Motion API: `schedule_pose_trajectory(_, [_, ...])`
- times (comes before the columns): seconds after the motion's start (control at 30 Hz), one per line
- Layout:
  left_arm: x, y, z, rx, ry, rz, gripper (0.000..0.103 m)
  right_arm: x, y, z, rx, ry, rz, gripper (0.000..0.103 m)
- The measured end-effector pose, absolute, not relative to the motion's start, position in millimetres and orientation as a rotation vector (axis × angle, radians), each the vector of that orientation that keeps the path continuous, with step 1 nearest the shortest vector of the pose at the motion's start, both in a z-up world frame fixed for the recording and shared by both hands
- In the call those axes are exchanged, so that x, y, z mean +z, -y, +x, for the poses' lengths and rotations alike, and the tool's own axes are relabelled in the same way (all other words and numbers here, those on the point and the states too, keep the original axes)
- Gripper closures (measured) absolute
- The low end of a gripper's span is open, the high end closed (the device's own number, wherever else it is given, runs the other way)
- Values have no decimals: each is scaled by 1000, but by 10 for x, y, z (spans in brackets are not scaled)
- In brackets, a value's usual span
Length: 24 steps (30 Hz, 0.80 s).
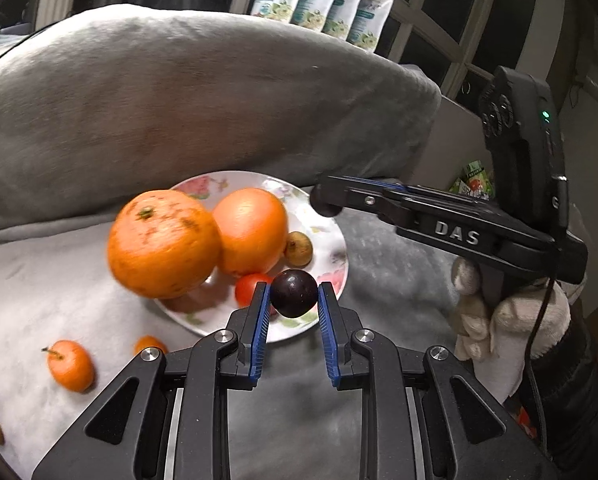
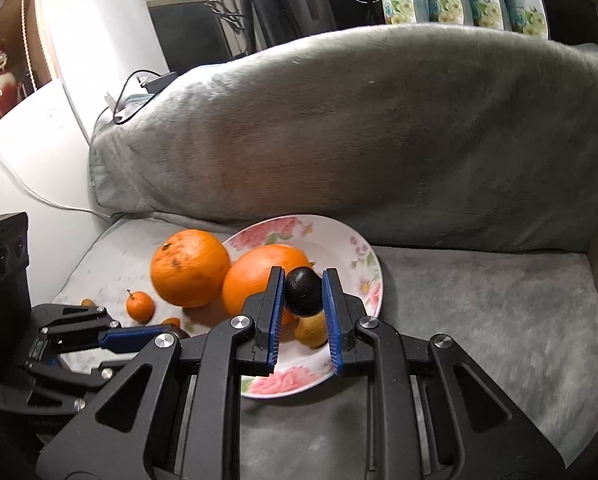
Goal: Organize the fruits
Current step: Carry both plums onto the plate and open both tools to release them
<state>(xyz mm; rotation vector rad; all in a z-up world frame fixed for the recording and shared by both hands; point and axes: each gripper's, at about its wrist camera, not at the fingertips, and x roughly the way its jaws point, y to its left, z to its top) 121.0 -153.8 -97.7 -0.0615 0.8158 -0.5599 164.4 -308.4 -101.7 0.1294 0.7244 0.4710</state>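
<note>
Beside left plum (image 1: 293, 293), red tomato (image 1: 250, 287).

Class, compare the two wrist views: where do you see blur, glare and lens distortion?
Left wrist view: the big orange is smeared by motion blur, while the dark plum between the fingers stays sharp; the window frames bow with fisheye curvature. Right wrist view: harsh glare whitens the wall at upper left, and the corners darken.

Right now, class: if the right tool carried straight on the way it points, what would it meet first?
Probably the flowered plate and the orange just beyond the dark plum held by the right tool, though depth is unclear.
</note>
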Motion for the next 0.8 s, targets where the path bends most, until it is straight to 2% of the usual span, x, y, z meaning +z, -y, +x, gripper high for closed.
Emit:
schedule_pose_trajectory(0.73, [-1025,1765,1317,-547,-805,9,80,-1135,3214,1893,486,-746,200,83])
schedule_pose_trajectory(0.77, [-1023,1766,1305,-546,-803,11,79,-1135,3219,1896,486,-747,202,83])
schedule_pose_trajectory(0.8, [-1024,1779,1301,-543,-801,13,73,-1134,3223,1898,486,-748,204,82])
